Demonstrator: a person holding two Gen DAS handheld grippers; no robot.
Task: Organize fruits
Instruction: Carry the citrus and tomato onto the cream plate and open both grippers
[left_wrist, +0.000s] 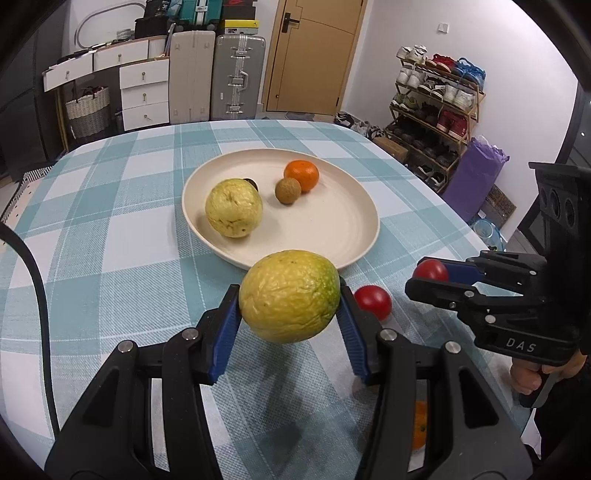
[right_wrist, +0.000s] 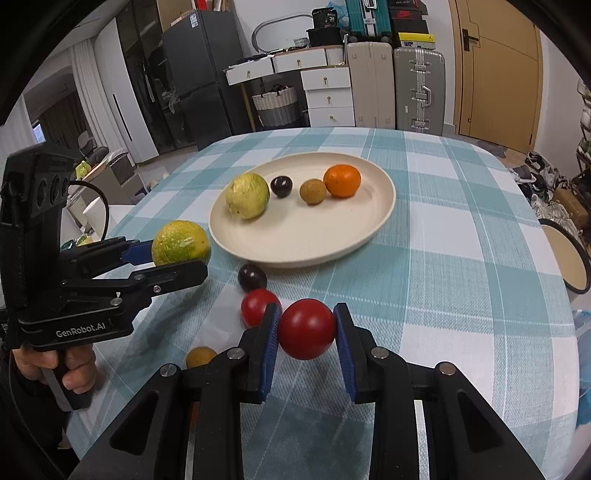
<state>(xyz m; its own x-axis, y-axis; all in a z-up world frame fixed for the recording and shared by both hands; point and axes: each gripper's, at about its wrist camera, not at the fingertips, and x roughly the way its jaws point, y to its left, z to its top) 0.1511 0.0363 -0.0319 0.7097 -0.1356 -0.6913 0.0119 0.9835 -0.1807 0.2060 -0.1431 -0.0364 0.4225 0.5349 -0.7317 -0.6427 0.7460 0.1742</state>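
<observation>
The yellow-green citrus (left_wrist: 289, 296) hangs above the desk (left_wrist: 110, 240), just short of the plate's (left_wrist: 332, 225) near rim, pinched at its sides by the left gripper (left_wrist: 289, 302) fingers, part-open around it. The right gripper (right_wrist: 306, 330) fingers clamp a red tomato (right_wrist: 306, 328). Either round fruit could slip and roll toward the desk's near edge, knocking the loose tomato (left_wrist: 373, 301).

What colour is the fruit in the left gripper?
Yellow with green patches; clearest in the left wrist view.
</observation>
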